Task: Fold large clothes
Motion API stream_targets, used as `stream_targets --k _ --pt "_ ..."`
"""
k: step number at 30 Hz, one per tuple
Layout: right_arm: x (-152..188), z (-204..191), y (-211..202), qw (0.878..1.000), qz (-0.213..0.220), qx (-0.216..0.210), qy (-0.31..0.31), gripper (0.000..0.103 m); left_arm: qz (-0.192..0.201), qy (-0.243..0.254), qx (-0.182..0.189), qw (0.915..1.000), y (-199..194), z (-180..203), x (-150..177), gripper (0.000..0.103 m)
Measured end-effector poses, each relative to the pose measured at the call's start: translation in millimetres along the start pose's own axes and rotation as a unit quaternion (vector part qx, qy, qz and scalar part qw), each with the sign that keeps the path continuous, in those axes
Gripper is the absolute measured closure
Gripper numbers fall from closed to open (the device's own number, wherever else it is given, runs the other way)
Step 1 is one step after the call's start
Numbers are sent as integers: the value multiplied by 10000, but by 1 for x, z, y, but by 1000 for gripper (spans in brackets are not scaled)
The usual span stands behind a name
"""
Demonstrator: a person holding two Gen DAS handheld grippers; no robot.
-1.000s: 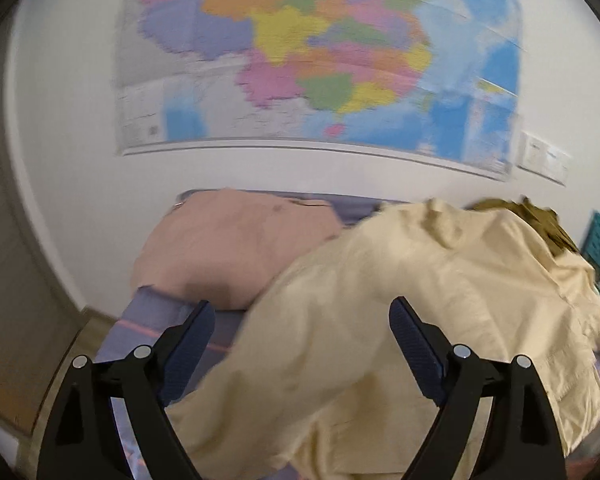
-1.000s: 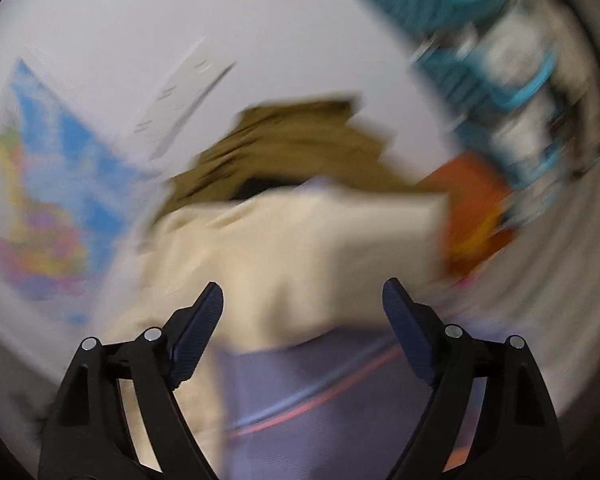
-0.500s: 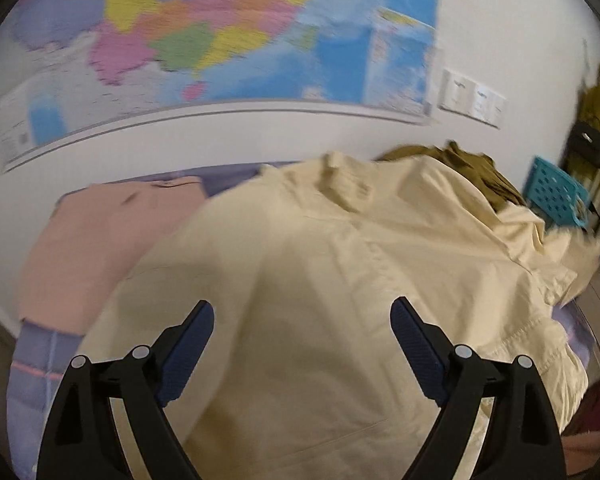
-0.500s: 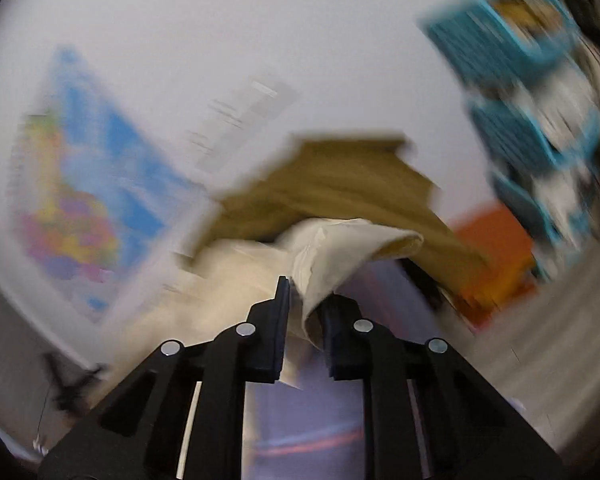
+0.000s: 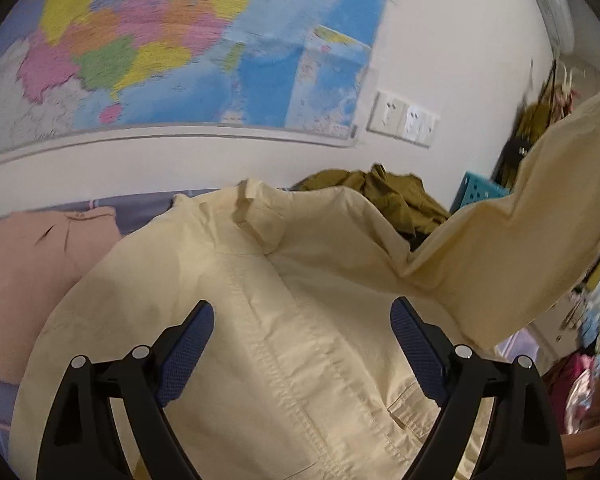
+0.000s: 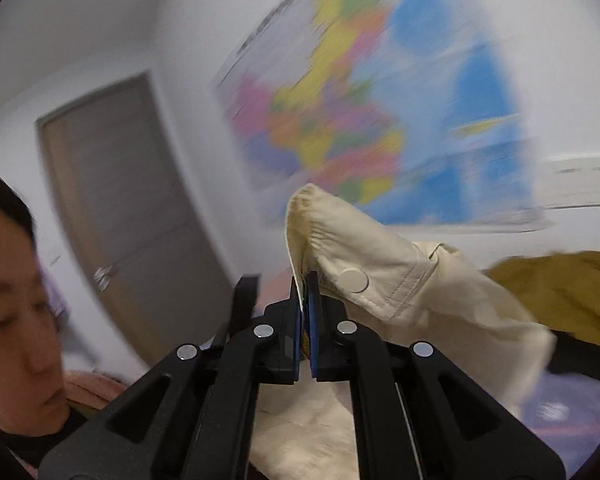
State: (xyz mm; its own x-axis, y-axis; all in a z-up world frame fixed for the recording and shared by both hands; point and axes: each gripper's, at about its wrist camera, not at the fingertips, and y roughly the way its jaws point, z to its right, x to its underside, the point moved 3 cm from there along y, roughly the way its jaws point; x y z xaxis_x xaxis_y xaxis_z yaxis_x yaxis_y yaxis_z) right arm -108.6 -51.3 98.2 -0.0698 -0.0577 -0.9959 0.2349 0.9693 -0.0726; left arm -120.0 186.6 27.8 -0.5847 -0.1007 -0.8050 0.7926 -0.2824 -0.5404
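A large pale yellow shirt point(image 5: 284, 320) lies spread on the bed, collar toward the wall. My left gripper point(image 5: 302, 320) is open and hovers just above the shirt's body, holding nothing. One sleeve point(image 5: 520, 240) is lifted up and to the right in the left wrist view. My right gripper point(image 6: 306, 288) is shut on that sleeve's cuff point(image 6: 340, 248), which has a round snap button, and holds it raised in the air.
A folded pink garment point(image 5: 32, 272) lies on the purple bedsheet at the left. An olive garment point(image 5: 380, 196) is piled behind the shirt by the wall. A teal basket point(image 5: 480, 194) stands at the right. A person's face point(image 6: 12, 304) is close at the left.
My right gripper closed on the shirt's cuff and lifted the sleeve up, swinging toward the left. My left gripper moved right over the shirt and stayed open.
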Motion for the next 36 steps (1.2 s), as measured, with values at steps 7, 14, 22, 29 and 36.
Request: stream_targets --k 7,14,22,29,36 --pt "45 9 162 9839 -1641 -651 283 86 232 -800 -133 9964 -44 -70 20 16" --pt "39 46 143 9883 -1438 -271 429 48 -85 -831 -95 9965 -47 -86 37 16" --pt "51 188 122 9481 -2126 2284 612 48 -1113 4 -537 9923 27 -55 33 14" --pt "90 241 162 9062 -3051 2904 386 56 -1805 956 -650 9768 82 -30 41 25" --pt "56 233 112 9359 -2329 2555 673 101 -1823 953 -932 9742 78 -48 45 88"
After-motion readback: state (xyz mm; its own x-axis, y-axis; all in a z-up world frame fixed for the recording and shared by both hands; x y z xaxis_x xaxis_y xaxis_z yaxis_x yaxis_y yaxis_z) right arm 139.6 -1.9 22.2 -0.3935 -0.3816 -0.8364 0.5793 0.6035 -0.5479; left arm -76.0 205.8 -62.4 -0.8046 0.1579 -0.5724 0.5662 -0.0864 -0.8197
